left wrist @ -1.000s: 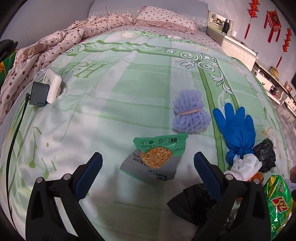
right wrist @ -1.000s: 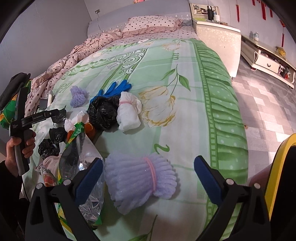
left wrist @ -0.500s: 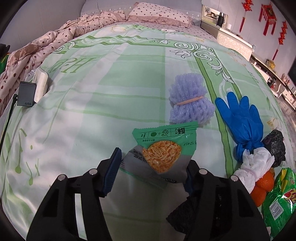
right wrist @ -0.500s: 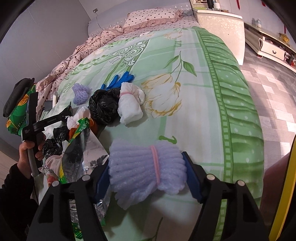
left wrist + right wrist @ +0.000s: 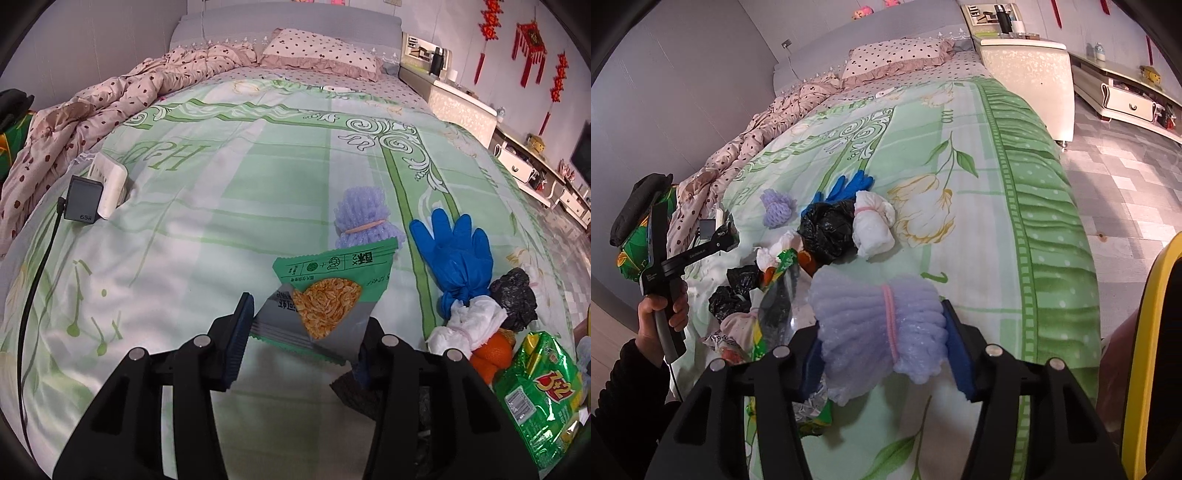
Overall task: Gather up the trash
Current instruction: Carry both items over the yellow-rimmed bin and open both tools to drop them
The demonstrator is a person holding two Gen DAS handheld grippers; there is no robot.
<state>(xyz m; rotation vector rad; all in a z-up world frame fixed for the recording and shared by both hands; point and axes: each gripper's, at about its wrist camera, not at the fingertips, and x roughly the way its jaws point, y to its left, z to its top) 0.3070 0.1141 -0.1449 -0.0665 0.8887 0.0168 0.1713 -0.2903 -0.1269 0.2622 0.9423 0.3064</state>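
A bed [image 5: 229, 192] with a green floral cover fills both views. Lower centre, the left claw [image 5: 306, 336], its jaws just closing, grips a green snack wrapper [image 5: 328, 291]; the right claw [image 5: 886, 347], also just closing, grips a purple foam bundle [image 5: 875, 321]. A second foam bundle [image 5: 364, 218] lies mid-frame beside one blue glove [image 5: 454, 254].

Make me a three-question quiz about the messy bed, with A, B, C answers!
1. Where does the blue rubber glove lie?
A. on the pillow
B. on the green bedspread, right of the small lilac foam net bundle
C. on the floor

2. What colour band ties the big lilac foam net bundle?
A. pink
B. black
C. yellow

3. What is the left gripper doing?
A. hanging open over nothing
B. resting on the pillow
C. clamping the green-and-grey snack wrapper

Answers:
1 B: the glove lies flat on the bedspread beside that bundle.
2 A: a pink band circles its middle, between the right gripper jaws.
3 C: the jaws, which have just been closing, press both wrapper edges.
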